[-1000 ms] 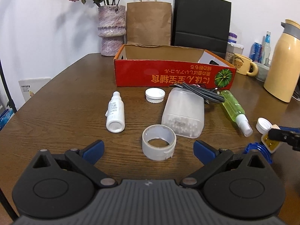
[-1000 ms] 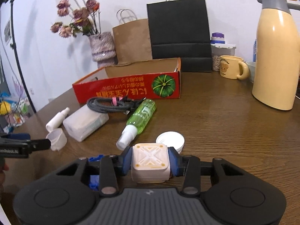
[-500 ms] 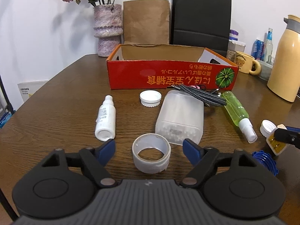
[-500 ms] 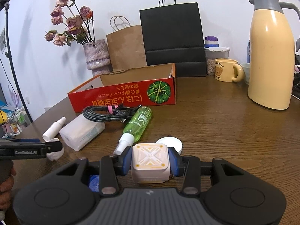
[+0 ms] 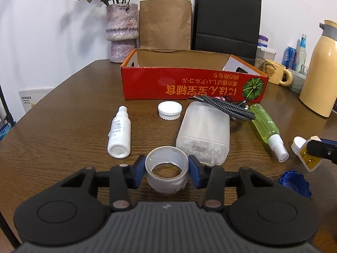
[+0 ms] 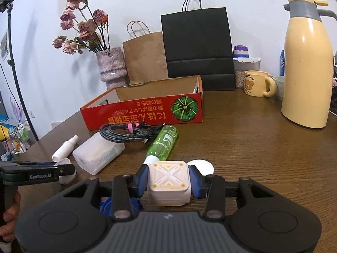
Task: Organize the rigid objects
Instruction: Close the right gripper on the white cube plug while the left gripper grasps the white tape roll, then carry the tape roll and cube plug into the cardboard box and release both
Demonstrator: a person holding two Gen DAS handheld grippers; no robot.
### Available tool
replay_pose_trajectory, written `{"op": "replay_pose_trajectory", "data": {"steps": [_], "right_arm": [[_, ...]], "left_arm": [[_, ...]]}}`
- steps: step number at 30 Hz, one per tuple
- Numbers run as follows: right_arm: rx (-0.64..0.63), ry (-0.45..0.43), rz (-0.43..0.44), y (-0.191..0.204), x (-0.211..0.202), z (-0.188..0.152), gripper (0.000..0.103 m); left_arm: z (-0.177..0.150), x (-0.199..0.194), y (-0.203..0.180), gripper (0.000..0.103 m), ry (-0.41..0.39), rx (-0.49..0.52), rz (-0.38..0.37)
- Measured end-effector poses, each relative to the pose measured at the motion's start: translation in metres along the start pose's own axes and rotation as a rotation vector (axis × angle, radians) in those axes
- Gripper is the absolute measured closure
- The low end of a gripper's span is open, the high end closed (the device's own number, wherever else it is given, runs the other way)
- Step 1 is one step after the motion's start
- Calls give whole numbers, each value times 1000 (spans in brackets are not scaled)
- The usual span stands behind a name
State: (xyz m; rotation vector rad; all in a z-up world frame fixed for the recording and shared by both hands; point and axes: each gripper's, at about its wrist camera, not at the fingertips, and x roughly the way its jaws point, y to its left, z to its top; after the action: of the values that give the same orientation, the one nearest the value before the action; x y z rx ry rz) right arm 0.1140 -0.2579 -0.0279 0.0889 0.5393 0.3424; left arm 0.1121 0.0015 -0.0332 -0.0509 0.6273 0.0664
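On the wooden table, going from the left, a white dropper bottle lies on its side with bare wood to its left as far as the table's rounded edge. Just right of it the left gripper has just been closing its jaws, and its blue pads now press on both sides of a translucent tape ring that stands on the wood. Close beyond the ring lies a frosted cotton-swab box, with a white screw cap farther back and a coiled braided cable resting on the box's far end. A green spray bottle lies next to the right, nozzle toward the camera. Behind all these the open red cardboard box spans the middle of the table. Farther right, the right gripper is clamped on a cream square block, a blue lid below it and a white round lid just beyond. Right of that the wood is open up to the yellow thermos and a bear mug at the back.
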Motion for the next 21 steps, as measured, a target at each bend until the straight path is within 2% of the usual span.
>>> {"op": "replay_pose_trajectory", "data": {"steps": [10,21], "right_arm": [[-23,-51,7,10,-11,13,62],[-46,-131,19,28,-16,47,62]], "left_arm": [[11,-21,3,59,-61,22,-16],[51,-41,10,59,-160,22,-38]]}}
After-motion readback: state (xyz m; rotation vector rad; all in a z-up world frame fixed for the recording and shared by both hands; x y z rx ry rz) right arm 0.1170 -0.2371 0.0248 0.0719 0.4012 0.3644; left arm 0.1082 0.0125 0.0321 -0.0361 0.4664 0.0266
